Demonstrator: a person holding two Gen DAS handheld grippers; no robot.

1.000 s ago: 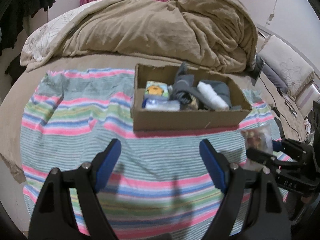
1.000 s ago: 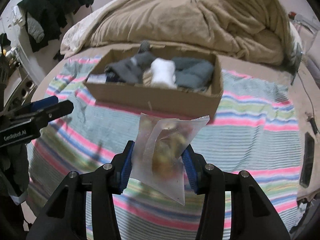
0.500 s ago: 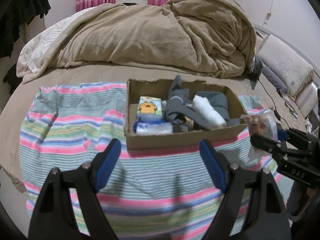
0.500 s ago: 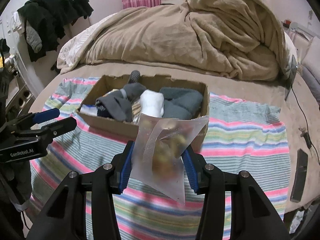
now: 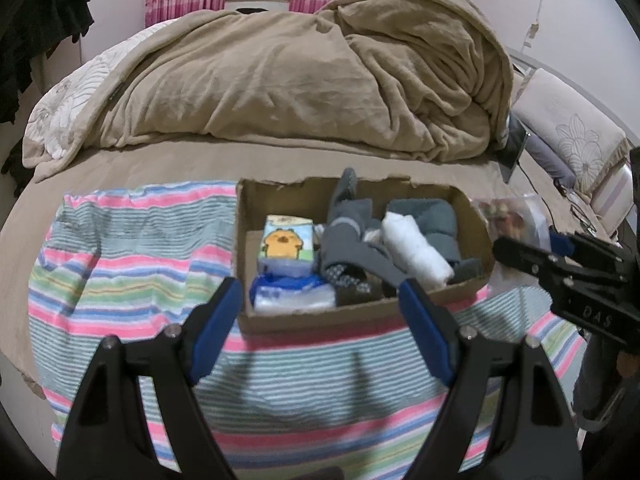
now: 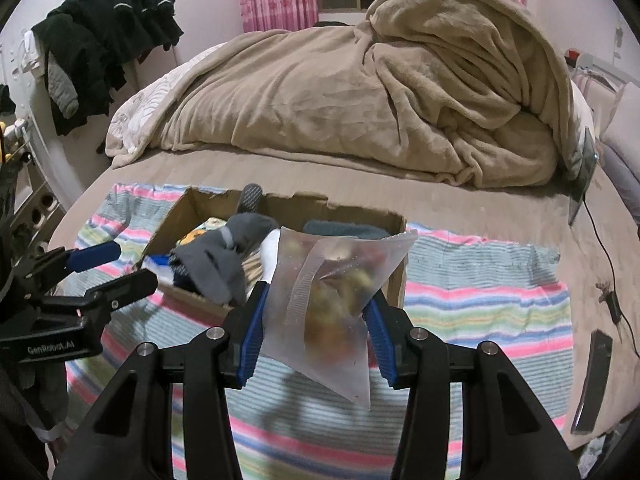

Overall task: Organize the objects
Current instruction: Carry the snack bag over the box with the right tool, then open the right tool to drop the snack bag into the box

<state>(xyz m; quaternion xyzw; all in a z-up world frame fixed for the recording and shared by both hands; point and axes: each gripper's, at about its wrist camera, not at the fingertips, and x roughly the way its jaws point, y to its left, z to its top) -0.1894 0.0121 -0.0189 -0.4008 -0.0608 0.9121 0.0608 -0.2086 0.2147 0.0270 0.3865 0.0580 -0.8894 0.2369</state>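
A cardboard box [image 5: 360, 314] sits on a striped towel [image 5: 132, 264] on the bed. It holds a tissue pack with a yellow chick [image 5: 286, 246], a blue-white packet [image 5: 294, 296], grey socks [image 5: 348, 236] and a white roll [image 5: 416, 250]. My right gripper [image 6: 316, 322] is shut on a clear plastic bag of small colourful items [image 6: 336, 292], held above the box's near right corner [image 6: 396, 280]. The bag also shows in the left wrist view [image 5: 510, 216]. My left gripper [image 5: 320, 320] is open and empty, in front of the box.
A heaped tan blanket [image 5: 304, 80] fills the far side of the bed. Pillows [image 5: 572, 140] lie at the right. A dark remote [image 6: 592, 380], a cable [image 6: 604, 252] and a phone [image 6: 584, 176] lie on the bed's right side. Dark clothes [image 6: 104, 44] hang at the left.
Both grippers have risen and moved toward the box. The right gripper has carried the bag from in front of the box up to its near right corner.
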